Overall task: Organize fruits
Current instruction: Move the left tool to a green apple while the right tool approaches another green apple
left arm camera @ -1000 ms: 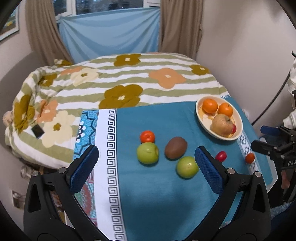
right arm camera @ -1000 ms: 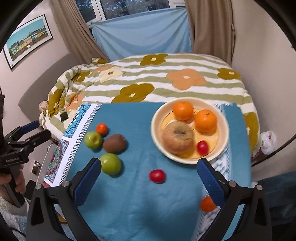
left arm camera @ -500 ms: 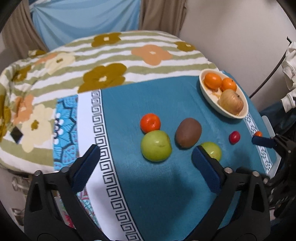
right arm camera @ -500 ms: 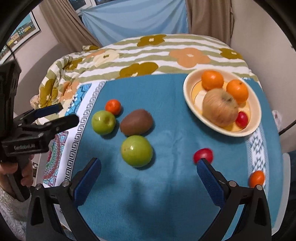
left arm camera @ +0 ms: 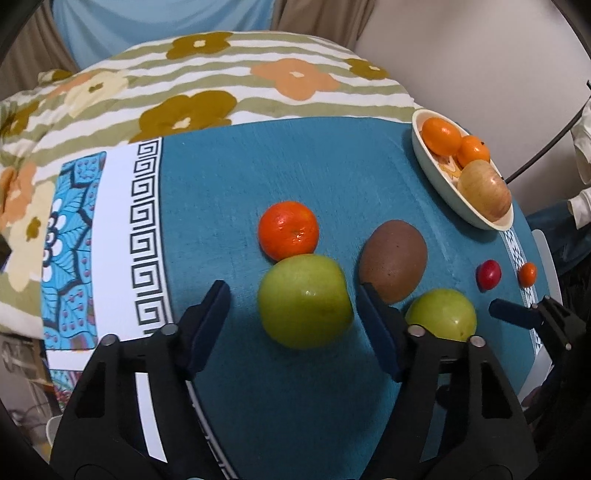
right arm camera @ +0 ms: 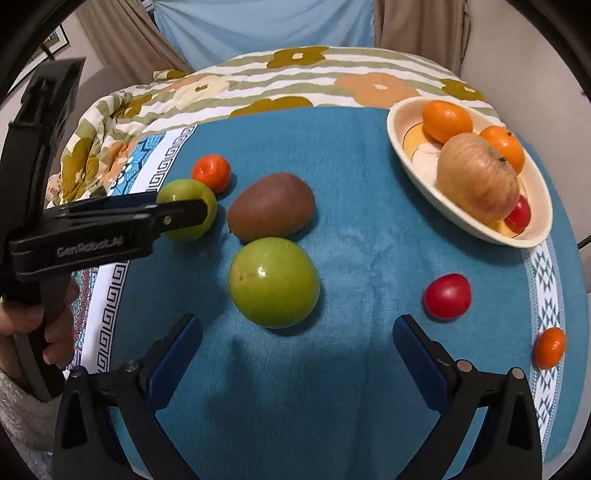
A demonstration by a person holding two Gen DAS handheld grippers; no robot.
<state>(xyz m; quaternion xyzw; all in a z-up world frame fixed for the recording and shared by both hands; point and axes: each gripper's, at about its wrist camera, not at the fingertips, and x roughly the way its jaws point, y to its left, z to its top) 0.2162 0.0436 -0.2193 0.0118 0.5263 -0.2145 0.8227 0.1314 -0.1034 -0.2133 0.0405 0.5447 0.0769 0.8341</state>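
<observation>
A: Left gripper (left arm camera: 291, 314)?
B: Jaws just narrowing around the green apple (left arm camera: 304, 301), pads not yet pressing it (tangerine (left arm camera: 289, 229) touching at its 12 o'clock, kiwi (left arm camera: 393, 266) at 2).
A: Right gripper (right arm camera: 295, 354)?
B: Jaws wide, empty, near a second green apple (right arm camera: 273, 282); bowl (right arm camera: 410, 162) at 2 o'clock.

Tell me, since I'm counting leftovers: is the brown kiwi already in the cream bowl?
No, the brown kiwi lies on the teal cloth, outside the cream bowl.

Floral striped quilt (left arm camera: 207, 92), beige curtains (right arm camera: 421, 33), pale wall (left arm camera: 461, 55).
</observation>
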